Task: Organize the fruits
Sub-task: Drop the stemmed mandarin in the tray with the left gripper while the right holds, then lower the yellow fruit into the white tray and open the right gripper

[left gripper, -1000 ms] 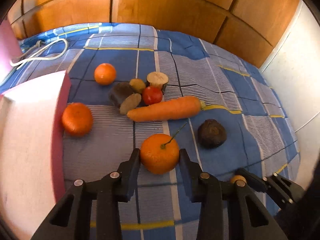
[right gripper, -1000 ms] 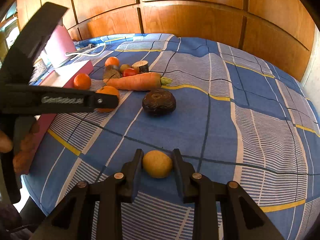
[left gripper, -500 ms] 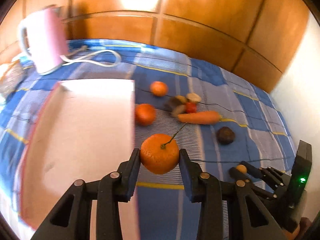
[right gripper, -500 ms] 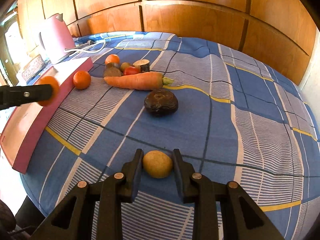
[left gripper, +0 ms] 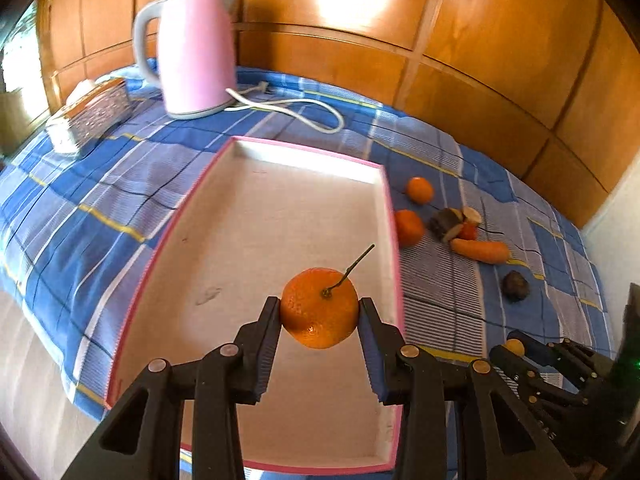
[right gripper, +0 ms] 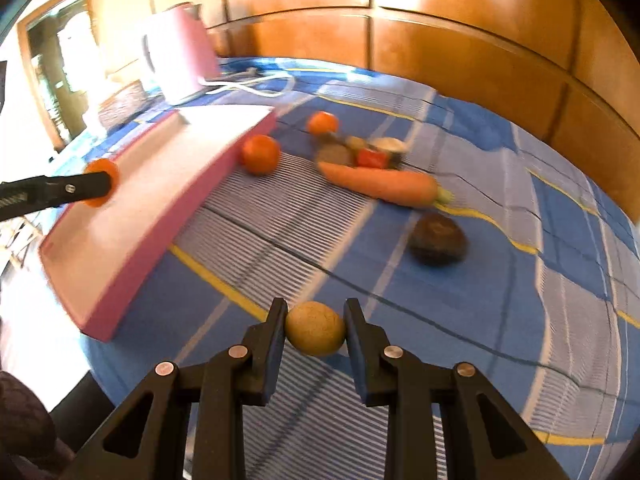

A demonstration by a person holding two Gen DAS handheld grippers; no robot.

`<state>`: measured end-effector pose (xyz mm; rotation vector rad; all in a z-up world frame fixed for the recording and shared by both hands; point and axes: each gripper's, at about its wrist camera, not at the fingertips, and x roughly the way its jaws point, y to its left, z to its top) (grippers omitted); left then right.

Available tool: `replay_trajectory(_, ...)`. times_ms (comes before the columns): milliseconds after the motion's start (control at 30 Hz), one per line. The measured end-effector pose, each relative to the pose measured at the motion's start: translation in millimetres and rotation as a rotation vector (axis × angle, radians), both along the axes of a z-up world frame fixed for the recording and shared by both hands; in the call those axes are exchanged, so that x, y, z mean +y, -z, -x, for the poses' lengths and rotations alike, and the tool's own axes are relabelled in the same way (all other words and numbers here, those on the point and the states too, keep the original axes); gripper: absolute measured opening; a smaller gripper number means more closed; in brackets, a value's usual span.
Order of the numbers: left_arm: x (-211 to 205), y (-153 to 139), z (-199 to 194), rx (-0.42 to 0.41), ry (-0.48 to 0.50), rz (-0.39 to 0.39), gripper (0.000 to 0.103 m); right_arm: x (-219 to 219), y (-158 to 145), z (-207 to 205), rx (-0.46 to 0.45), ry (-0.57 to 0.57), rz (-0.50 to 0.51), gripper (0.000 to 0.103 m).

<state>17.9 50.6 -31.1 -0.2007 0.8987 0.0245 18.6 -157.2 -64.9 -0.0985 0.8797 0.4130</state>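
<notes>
My left gripper [left gripper: 319, 312] is shut on an orange mandarin [left gripper: 319, 307] with a thin stem, held in the air over the white inside of a pink-rimmed tray [left gripper: 256, 216]. In the right wrist view the same mandarin [right gripper: 105, 179] hangs above the tray [right gripper: 168, 184] at the left. My right gripper [right gripper: 315, 330] is shut on a small round yellow-brown fruit [right gripper: 315, 334], above the blue checked cloth [right gripper: 500, 320] near the table's front. Two more mandarins [right gripper: 260, 153] [right gripper: 322, 123] lie just right of the tray.
A carrot [right gripper: 380, 186], a red tomato [right gripper: 370, 157], brown cut pieces [right gripper: 334, 154] and a dark round fruit [right gripper: 437, 237] lie on the cloth. A pink kettle [left gripper: 192, 48] with a white cord [left gripper: 296, 110] and a patterned box [left gripper: 94, 114] stand behind the tray. Wooden panels [left gripper: 460, 52] close the back.
My left gripper has carried the mandarin leftward from above the cloth to over the tray. The right gripper, still holding the small fruit, has shifted and rolled slightly toward the tray.
</notes>
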Motion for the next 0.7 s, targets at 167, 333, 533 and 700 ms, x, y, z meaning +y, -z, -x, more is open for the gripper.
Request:
replay_trajectory(167, 18, 2, 4, 0.006, -0.046, 0.006, 0.039, 28, -12, 1, -0.018, -0.092, -0.006, 0.029)
replay_trajectory(333, 36, 5, 8, 0.012, -0.097, 0.005, 0.040, 56, -23, 0, -0.022, -0.175, -0.025, 0.029)
replay_trajectory(533, 53, 5, 13, 0.006, -0.157, -0.006, 0.041, 92, -37, -6, -0.023, -0.257, -0.064, 0.029)
replay_trajectory(700, 60, -5, 19, -0.035, -0.185, -0.019, 0.058, 122, -45, -9, -0.046, -0.295, -0.073, 0.029)
